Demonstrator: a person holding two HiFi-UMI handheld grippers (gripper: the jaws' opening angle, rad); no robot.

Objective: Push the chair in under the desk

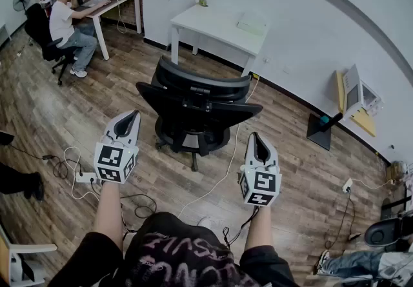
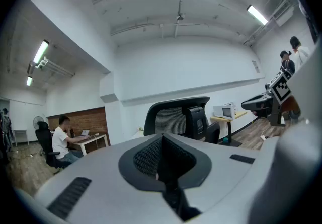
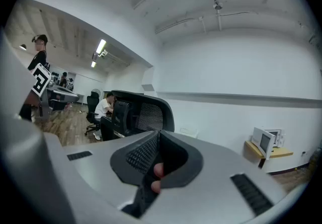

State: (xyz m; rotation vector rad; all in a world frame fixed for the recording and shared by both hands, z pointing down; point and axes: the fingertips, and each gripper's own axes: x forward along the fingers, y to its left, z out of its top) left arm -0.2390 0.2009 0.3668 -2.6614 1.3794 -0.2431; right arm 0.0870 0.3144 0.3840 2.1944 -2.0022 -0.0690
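1. Head view puts the black mesh-backed office chair on castors (image 1: pixel 193 102) out on the wooden plank floor (image 1: pixel 58 105). Its back is turned to the person, and it stands well apart from the white rectangular desk (image 1: pixel 219 24) against the wall.
2. Both claws are clenched and grasp nothing. The left gripper (image 1: pixel 127 123) and right gripper (image 1: pixel 259 144) hover level on either side of the chair back, short of it and not touching. In the right gripper view a pinkish patch shows low behind the closed jaws; I cannot identify it.
3. Swivel risk: pushing harder with one gripper, or off-centre, would probably spin the seat on its column rather than roll it straight.
4. Slip risk: closed jaws offer only a narrow tip, which could skid off the curved top edge of the backrest or sink into the mesh.
5. Cable risk: a thin white cable (image 1: pixel 227 163) trails across the floor by the chair's base, so a castor may catch or ride over it and stall the chair or drag the cable.
6. Collision risk: a crooked approach could send an armrest into a desk leg, and a hard bump might jolt the pale flat box (image 1: pixel 251 23) on the desk.
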